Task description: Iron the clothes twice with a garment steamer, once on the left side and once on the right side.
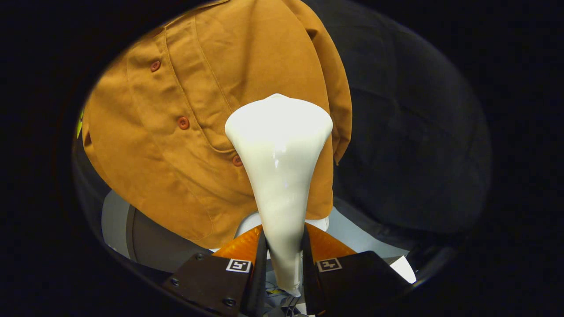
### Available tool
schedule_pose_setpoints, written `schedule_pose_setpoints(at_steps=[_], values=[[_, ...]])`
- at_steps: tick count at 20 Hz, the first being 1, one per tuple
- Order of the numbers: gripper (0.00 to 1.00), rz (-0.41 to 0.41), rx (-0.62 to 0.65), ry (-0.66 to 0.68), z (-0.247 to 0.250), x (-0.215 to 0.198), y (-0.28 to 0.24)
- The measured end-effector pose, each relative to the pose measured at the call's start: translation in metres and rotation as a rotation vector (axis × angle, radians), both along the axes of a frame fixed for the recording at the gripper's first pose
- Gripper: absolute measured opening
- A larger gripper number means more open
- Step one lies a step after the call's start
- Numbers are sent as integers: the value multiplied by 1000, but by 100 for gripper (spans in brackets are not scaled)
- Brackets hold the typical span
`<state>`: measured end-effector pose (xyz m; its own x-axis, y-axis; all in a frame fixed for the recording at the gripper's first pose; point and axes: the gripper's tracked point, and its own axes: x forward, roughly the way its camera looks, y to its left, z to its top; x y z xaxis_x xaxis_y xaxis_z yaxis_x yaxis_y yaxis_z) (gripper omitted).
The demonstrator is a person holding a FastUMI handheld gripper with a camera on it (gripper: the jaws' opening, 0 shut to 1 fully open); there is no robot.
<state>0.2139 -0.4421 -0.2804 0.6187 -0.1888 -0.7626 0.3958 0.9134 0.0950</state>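
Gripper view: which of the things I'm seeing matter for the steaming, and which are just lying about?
For the job:
- garment steamer, white, clamped between the gripper fingers, head against the cloth
- brown shirt, hanging, buttoned placket beside the steamer head

Just about:
- grey rounded thing below the shirt hem; what it is I cannot tell

One camera here, riding on the tongs (pixel 284 255) and looking forward along the two fingers (pixel 260 264), which rise from the bottom of its round fisheye view. It faces the shirt (pixel 185 132) at close range, the steamer (pixel 280 149) clamped between the fingers running straight up the middle. Behind the shirt hangs the dark booth wall (pixel 405 145).
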Motion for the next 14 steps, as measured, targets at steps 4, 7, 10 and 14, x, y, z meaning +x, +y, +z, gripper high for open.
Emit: schedule_pose_setpoints(at_steps=[4, 7, 10, 14], values=[[39, -32, 15, 56, -1, 3, -7], [39, -51, 10, 86, 0, 4, -7], [39, -68, -11, 74, 11, 6, -8], [39, -79, -63, 1, 30, 5, -5]])
